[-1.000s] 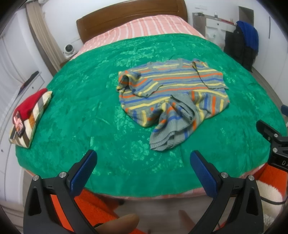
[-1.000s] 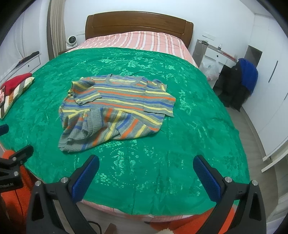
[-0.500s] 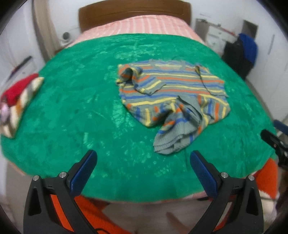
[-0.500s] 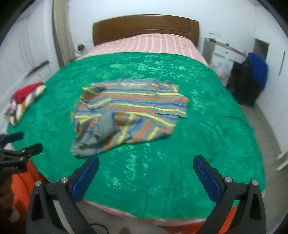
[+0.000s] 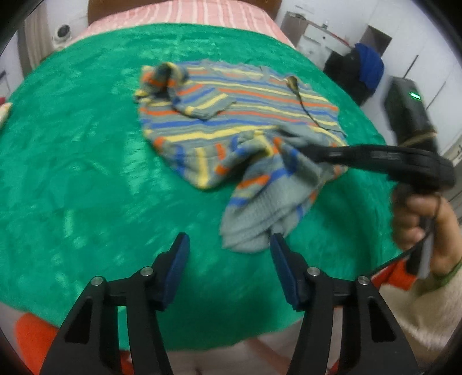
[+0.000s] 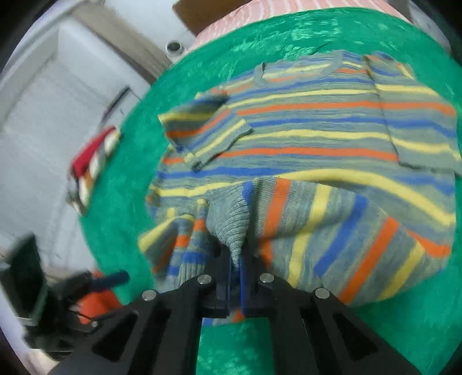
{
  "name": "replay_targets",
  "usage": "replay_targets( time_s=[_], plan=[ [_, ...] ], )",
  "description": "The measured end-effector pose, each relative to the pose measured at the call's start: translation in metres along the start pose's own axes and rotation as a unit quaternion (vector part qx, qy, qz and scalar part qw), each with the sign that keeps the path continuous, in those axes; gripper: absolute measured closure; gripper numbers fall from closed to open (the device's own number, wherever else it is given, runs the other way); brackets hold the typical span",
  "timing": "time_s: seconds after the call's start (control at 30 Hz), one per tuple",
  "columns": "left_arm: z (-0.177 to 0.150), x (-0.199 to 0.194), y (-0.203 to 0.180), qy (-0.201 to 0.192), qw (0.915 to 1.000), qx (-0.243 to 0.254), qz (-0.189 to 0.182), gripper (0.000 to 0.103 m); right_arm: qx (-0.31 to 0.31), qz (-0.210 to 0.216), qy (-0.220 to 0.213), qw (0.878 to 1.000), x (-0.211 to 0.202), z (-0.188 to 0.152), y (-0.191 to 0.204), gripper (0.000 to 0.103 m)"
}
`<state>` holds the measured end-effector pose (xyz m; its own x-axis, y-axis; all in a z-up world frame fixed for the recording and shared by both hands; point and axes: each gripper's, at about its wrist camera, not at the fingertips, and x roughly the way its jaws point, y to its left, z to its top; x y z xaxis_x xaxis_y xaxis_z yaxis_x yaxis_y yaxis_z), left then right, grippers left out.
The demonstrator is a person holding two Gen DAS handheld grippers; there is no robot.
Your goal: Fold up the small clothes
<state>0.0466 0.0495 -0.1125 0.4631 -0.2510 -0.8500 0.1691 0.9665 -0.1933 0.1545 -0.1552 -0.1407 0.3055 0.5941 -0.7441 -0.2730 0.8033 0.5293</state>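
Observation:
A small knitted sweater [image 5: 231, 115] [image 6: 317, 138] with grey, blue, orange and yellow stripes lies rumpled on the green bedspread [image 5: 86, 173]. Its lower part is bunched up. My right gripper [image 6: 235, 265] is shut on a fold of the grey ribbed hem, which bulges up just ahead of the pads. In the left wrist view the right gripper [image 5: 309, 151] reaches in from the right, held by a hand [image 5: 418, 219]. My left gripper [image 5: 230, 248] hovers at the hem's near edge, jaws closing. The hem tip lies between the fingertips, pads not pressing on it.
A red and striped folded cloth [image 6: 92, 164] lies at the bed's left edge. The pink striped sheet [image 5: 202, 11] and a wooden headboard lie beyond. Dark and blue clothes [image 5: 363, 72] and a black device with a green light [image 5: 410, 115] stand right of the bed.
Both grippers dropped in toward the sweater. The right one went from wide open to shut on the hem. The left jaws narrowed and now stand at the hem's near edge.

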Motion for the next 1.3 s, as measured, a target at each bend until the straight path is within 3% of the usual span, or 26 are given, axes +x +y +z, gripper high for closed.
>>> replay_targets(
  time_s=[0.1,0.23,0.3,0.4,0.47,0.53,0.63,0.7,0.77,0.8,0.83,0.87,0.97,1.07,1.17,1.2,1.23,1.3],
  plan=[
    [-0.012,-0.019,0.004,-0.016,0.9995,0.018,0.022,0.043,0.002,0.009,-0.036,0.999,-0.06,-0.033,-0.008,0.099],
    [-0.008,-0.017,-0.017,-0.011,0.9985,0.047,-0.026,0.04,0.053,-0.032,-0.053,0.997,-0.123,-0.094,-0.045,0.099],
    [0.002,-0.001,-0.035,0.002,0.9967,0.058,-0.057,0.039,0.071,-0.062,-0.048,0.994,-0.132,-0.116,-0.058,0.098],
    [0.02,0.024,-0.07,0.013,0.9938,0.095,-0.056,0.039,0.102,-0.1,-0.037,0.989,-0.13,-0.141,-0.078,0.093],
    [0.029,0.038,-0.083,0.021,0.9926,0.11,-0.048,0.039,0.122,-0.128,-0.038,0.983,-0.125,-0.151,-0.088,0.07],
    [0.038,0.057,-0.091,0.047,0.9932,0.094,-0.05,0.031,0.132,-0.147,-0.05,0.979,-0.13,-0.159,-0.093,0.059],
    [0.045,0.083,-0.1,0.085,0.9948,0.051,-0.024,0.019,0.129,-0.153,-0.062,0.978,-0.133,-0.156,-0.094,0.057],
    [0.041,0.093,-0.111,0.081,0.9944,0.066,0.016,0.019,0.124,-0.16,-0.069,0.977,-0.137,-0.155,-0.094,0.056],
    [0.029,0.098,-0.122,0.061,0.9918,0.095,0.061,0.03,0.111,-0.162,-0.075,0.978,-0.14,-0.153,-0.089,0.054],
    [0.025,0.094,-0.123,0.05,0.9917,0.101,0.062,0.054,0.1,-0.158,-0.076,0.979,-0.142,-0.15,-0.083,0.052],
    [0.022,0.086,-0.121,0.037,0.9925,0.103,0.055,0.086,0.09,-0.157,-0.075,0.981,-0.142,-0.149,-0.079,0.047],
    [0.02,0.078,-0.115,0.034,0.9935,0.099,0.045,0.099,0.082,-0.157,-0.074,0.981,-0.14,-0.148,-0.079,0.044],
    [0.011,0.044,-0.081,0.025,0.9974,0.064,-0.021,0.1,0.058,-0.164,-0.071,0.982,-0.143,-0.145,-0.071,0.044],
    [-0.008,0.015,-0.042,0.027,0.9987,0.042,-0.013,0.1,0.049,-0.173,-0.069,0.981,-0.151,-0.145,-0.07,0.044],
    [-0.02,0.001,-0.021,0.026,0.9992,0.028,0.011,0.095,0.032,-0.193,-0.068,0.978,-0.158,-0.147,-0.066,0.043],
    [-0.02,-0.002,-0.023,0.024,0.9991,0.032,0.014,0.082,0.023,-0.198,-0.068,0.978,-0.158,-0.146,-0.063,0.042],
    [-0.016,-0.004,-0.028,0.018,0.999,0.039,0.013,0.059,0.013,-0.199,-0.068,0.978,-0.156,-0.145,-0.06,0.04],
    [-0.007,-0.006,-0.048,-0.003,0.9985,0.054,-0.001,0.029,0.005,-0.198,-0.066,0.978,-0.15,-0.14,-0.058,0.039]
  ],
)
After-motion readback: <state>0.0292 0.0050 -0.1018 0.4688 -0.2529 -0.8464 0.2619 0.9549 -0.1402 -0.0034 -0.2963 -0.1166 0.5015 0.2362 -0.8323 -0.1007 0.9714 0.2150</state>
